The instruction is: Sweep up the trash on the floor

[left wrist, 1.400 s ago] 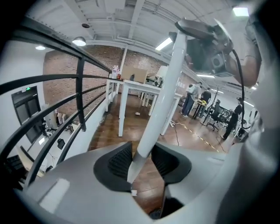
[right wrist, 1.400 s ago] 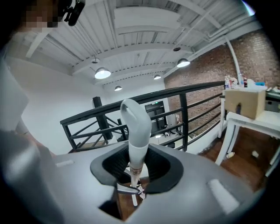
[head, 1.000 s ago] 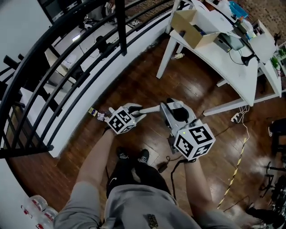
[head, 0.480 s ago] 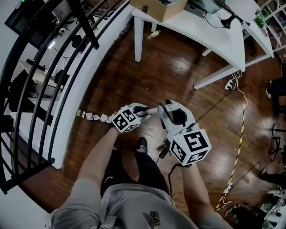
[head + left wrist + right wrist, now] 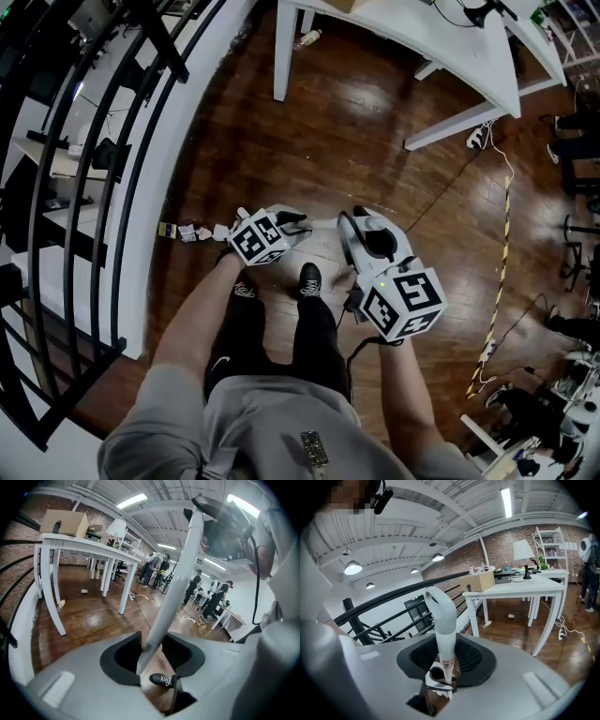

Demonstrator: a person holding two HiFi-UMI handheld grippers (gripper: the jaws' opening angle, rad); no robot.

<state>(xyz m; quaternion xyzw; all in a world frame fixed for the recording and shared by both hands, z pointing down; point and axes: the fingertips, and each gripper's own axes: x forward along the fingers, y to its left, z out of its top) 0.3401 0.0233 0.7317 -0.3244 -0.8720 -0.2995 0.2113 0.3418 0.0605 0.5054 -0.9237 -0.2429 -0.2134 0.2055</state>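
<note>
In the head view, the trash (image 5: 195, 232), a short row of small scraps, lies on the floor (image 5: 356, 122) against the white foot of the railing (image 5: 94, 141), just left of the left tongs (image 5: 292, 225). A white pole (image 5: 319, 225) runs from them across to the right tongs (image 5: 349, 230), beyond the person's shoe (image 5: 309, 278). A bottle (image 5: 305, 39) lies on the floor near a leg of the tabletop (image 5: 469, 47). In the left gripper view, the left tongs (image 5: 151, 649) pinch the pole (image 5: 173, 588), which slants up to the right between the dark pads, with the shoe (image 5: 163, 680) showing below. In the right gripper view, the right tongs (image 5: 446, 660) pinch a white handle (image 5: 443, 620) with a bent tip, which stands up between the pads. Whether it is the end of that same pole I cannot tell.
</note>
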